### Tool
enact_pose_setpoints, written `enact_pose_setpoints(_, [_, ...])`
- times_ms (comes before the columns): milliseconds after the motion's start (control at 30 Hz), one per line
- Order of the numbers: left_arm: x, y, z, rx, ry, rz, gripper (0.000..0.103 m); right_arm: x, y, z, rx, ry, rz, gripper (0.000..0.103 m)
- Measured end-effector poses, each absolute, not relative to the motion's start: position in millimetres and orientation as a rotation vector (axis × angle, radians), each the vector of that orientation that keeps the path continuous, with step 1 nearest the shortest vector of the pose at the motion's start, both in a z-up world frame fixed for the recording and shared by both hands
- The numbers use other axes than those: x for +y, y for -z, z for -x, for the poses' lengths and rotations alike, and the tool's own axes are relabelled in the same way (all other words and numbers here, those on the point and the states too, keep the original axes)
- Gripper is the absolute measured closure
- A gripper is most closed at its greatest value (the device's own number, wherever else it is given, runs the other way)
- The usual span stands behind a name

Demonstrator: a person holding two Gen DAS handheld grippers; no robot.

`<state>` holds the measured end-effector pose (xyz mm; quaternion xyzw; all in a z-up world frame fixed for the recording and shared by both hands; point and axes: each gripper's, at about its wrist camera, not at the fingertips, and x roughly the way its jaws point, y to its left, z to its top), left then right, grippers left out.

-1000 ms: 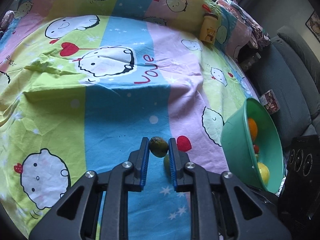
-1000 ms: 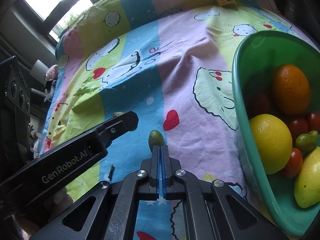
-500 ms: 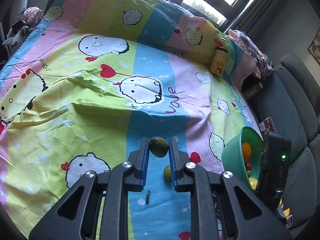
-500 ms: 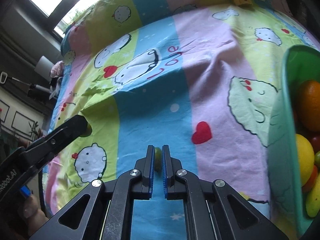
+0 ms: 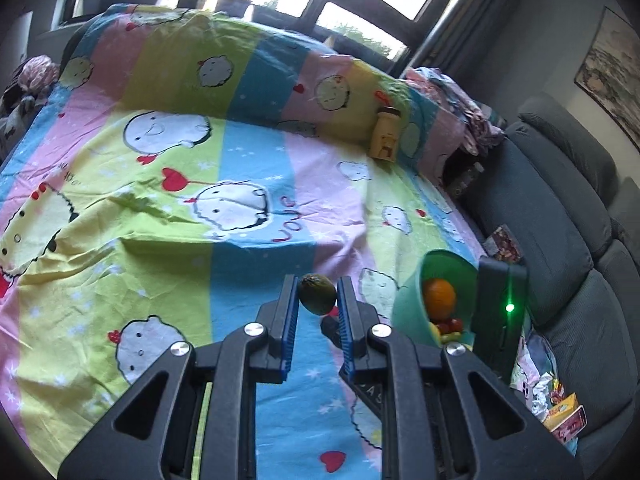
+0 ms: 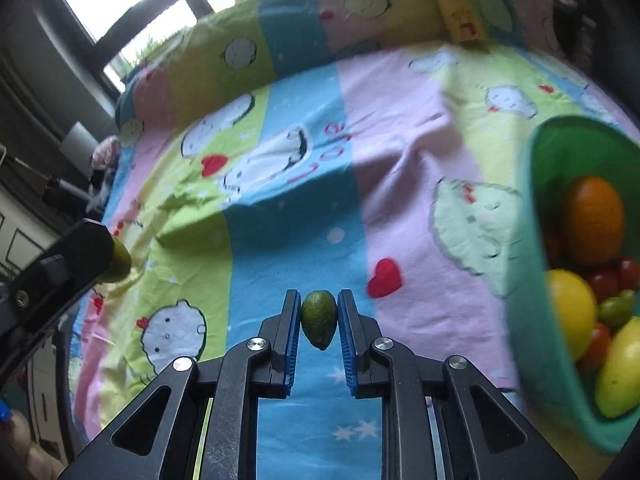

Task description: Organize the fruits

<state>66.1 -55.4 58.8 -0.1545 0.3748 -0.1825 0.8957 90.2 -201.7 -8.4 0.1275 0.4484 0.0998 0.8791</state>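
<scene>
Two grippers over the bed, each with a fruit between its pads, bowl off to the right.

Left gripper (image 5: 318, 314) clamps a small fruit (image 5: 317, 294) at its tips, above the bedsheet (image 5: 240, 200). Right of those tips and a bit ahead sits the bowl (image 5: 412, 300), tilted, with an orange (image 5: 439, 299) and other fruit inside. Bottle (image 5: 386, 138) stands far ahead, right of centre, against the raised fold of sheet. Sofa (image 5: 560, 240) runs along the bed's right side, beyond the bowl. Right gripper (image 6: 319, 322) pinches an oval fruit (image 6: 319, 319) at its tips; bowl is just right of it, left gripper's tip with its fruit is off to its left.
</scene>
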Motion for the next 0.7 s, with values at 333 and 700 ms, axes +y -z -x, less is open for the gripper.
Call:
enact_pose_setpoints(333, [-174.6,-72.5,-55.8,0.723,0.631,0.158,0.084,-323.7,-32.9,-46.6,0.719,0.111,-0.42,0.082])
enact_pose_setpoints(700, [-201.1,-44.6,-75.6,0.807,0.623,0.174,0.046,-369.1,-17.9,-39.3,0.751,0.234,-0.5,0.053])
